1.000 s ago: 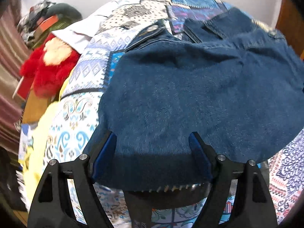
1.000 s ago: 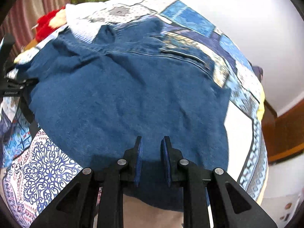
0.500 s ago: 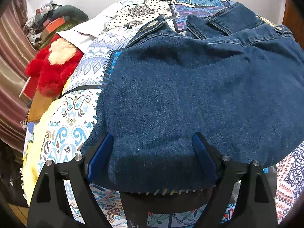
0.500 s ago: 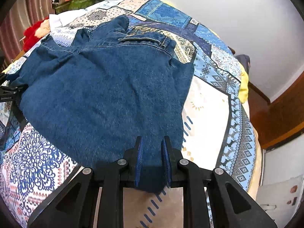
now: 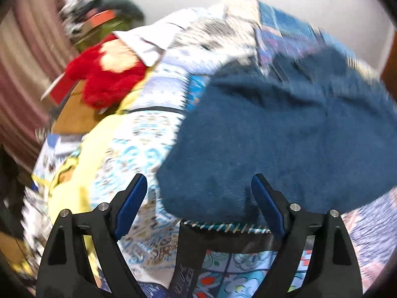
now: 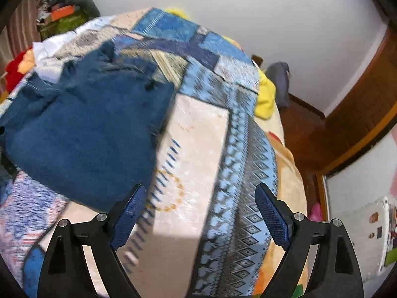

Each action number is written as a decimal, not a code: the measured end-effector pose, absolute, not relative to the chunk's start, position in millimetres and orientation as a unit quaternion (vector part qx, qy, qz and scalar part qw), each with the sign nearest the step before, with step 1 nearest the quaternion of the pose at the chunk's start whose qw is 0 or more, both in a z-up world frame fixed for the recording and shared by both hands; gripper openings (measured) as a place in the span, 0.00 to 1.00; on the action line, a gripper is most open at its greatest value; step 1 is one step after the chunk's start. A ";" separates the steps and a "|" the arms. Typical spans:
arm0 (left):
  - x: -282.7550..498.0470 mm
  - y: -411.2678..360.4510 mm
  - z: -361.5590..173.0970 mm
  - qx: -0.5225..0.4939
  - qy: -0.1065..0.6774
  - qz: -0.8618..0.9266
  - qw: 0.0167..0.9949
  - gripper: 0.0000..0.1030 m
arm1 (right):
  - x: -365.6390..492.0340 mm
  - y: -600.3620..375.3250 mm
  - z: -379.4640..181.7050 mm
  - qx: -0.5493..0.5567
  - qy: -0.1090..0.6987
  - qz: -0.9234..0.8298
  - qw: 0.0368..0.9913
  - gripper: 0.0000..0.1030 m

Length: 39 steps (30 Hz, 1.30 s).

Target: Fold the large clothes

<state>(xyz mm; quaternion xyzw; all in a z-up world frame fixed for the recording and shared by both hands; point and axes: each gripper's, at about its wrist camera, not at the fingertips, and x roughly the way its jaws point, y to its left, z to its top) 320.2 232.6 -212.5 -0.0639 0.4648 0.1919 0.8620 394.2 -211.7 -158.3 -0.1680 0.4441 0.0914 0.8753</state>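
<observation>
Right gripper (image 6: 199, 206) has let go of the denim jacket (image 6: 82, 129) since 0.5 s ago, jaws now spread wide over the patchwork bedspread (image 6: 198, 149). Left gripper (image 5: 198, 198) jaws also wide apart, the jacket's near edge between them but ungripped. Jacket lies on the bed, red plush toy (image 5: 104, 79) beyond; frames blurred.

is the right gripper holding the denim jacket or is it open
Open. The right gripper has its jaws wide apart over the quilt; the denim jacket lies beside it, ungripped.
</observation>
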 end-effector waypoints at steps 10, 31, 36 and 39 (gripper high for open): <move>296.6 251.2 -244.1 -0.258 0.496 0.140 0.817 0.84 | 398.0 -120.0 -150.1 -0.094 0.459 0.223 0.855 0.87; 350.7 267.2 -298.8 -0.473 0.458 0.101 0.746 0.67 | 425.1 -87.6 -209.1 -0.129 0.504 0.248 0.817 0.93; 344.7 262.5 -279.7 -0.449 0.455 0.112 0.761 0.39 | 423.0 -88.2 -205.2 -0.124 0.507 0.240 0.818 0.93; 341.1 244.9 -249.8 -0.382 0.446 0.121 0.801 0.31 | 420.3 -87.6 -199.8 -0.114 0.507 0.244 0.819 0.93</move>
